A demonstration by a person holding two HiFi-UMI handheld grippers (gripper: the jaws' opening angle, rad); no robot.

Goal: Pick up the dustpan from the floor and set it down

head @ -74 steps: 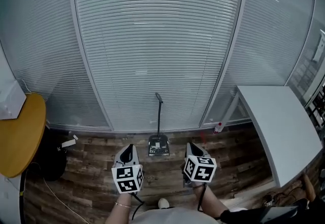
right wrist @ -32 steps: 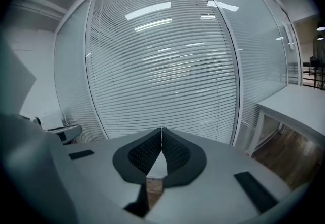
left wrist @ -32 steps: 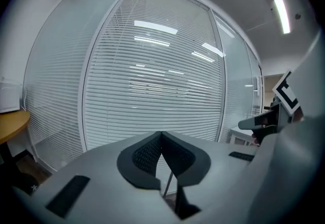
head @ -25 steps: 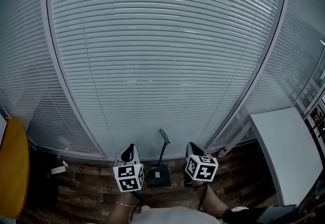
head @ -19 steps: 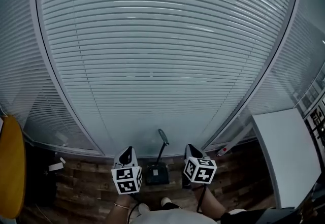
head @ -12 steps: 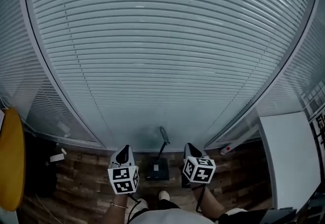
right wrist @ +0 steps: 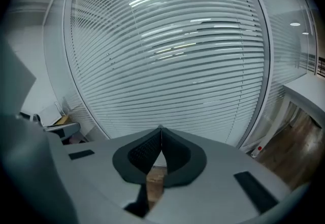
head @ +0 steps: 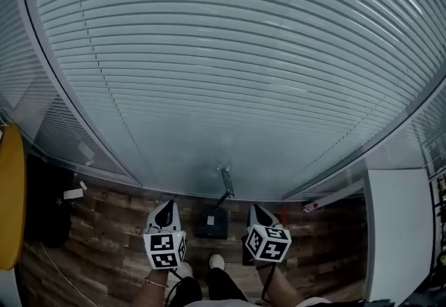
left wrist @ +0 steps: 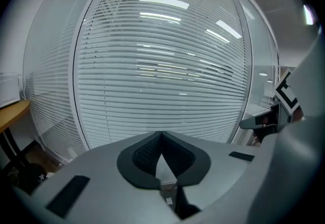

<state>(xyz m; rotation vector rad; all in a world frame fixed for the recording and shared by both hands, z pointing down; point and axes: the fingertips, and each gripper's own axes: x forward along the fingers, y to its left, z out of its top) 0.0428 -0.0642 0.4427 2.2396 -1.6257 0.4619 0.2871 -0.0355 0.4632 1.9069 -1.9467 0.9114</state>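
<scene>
A dark dustpan (head: 211,223) stands on the wooden floor against the glass wall, and its long handle (head: 225,186) leans up toward the blinds. My left gripper (head: 166,213) hovers just left of the pan, shut and empty. My right gripper (head: 254,214) hangs just right of it, also shut with nothing held. In the left gripper view the fingertips (left wrist: 161,134) meet in front of the blinds. In the right gripper view the fingertips (right wrist: 161,129) meet too, with floor boards showing below them. Neither gripper touches the dustpan.
A glass wall with white blinds (head: 230,69) fills the front. A yellow round table (head: 10,194) stands at the left edge and a white desk (head: 401,229) at the right. A small red-tipped item (head: 311,206) lies by the wall's base. The person's shoes (head: 216,262) show below the pan.
The head view has closed in on the glass wall since three seconds ago. Both grippers have sunk lower beside the dustpan over the last second. Their jaws stayed shut.
</scene>
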